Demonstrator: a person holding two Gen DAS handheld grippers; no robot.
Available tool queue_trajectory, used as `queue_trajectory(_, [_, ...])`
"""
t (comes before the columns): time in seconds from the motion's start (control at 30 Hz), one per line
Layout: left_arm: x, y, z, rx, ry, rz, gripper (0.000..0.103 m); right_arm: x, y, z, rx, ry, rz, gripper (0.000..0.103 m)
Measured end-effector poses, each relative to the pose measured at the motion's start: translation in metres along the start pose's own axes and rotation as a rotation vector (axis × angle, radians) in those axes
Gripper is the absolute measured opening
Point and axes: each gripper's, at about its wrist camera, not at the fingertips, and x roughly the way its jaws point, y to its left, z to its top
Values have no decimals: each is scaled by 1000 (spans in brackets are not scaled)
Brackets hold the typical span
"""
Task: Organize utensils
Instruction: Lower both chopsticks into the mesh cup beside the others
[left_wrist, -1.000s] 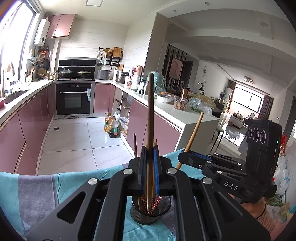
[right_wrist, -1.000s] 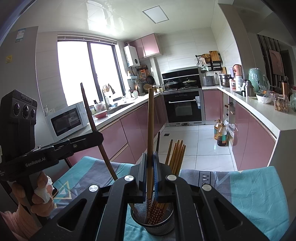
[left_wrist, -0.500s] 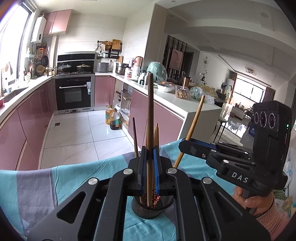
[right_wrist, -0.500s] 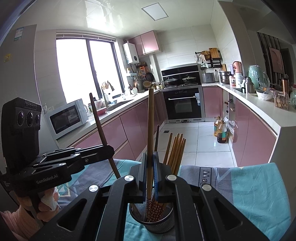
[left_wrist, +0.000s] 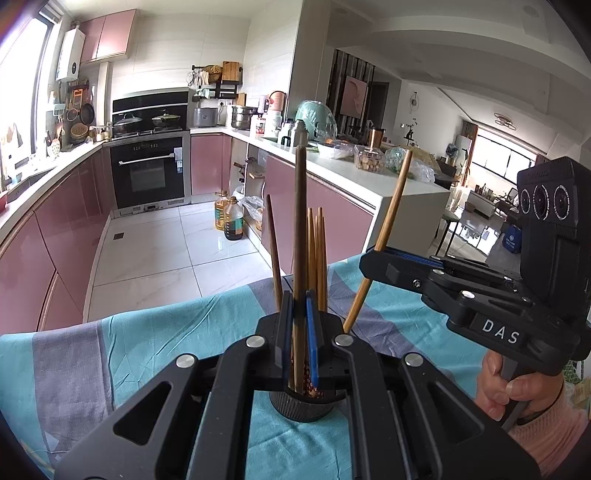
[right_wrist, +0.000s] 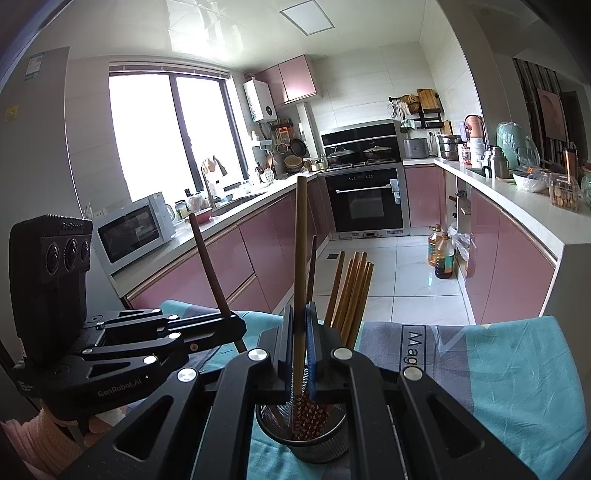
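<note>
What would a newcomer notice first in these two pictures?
First, each gripper holds one chopstick upright over the mesh holder on the teal cloth: the left gripper a dark chopstick, the right gripper a light chopstick. More chopsticks already stand in the holder. Behind is a pink kitchen with a black oven.

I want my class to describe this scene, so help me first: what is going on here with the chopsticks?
A person holds a two-finger gripper in each hand over a mesh holder standing on a teal cloth. The left gripper has its jaws shut on a dark chopstick; the right gripper is shut on a light chopstick. Both sticks point down into the holder, which already contains several other chopsticks. Neither stick has been released yet.
</note>
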Motion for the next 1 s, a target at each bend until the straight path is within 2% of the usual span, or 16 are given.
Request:
queue_trajectory(0.43, [11, 2, -9, 15, 29, 17, 8, 11, -5, -3, 11, 22, -3, 5])
queue_trajectory(1.0, [29, 11, -5, 11, 64, 26, 8, 32, -5, -8, 4, 75, -16, 6])
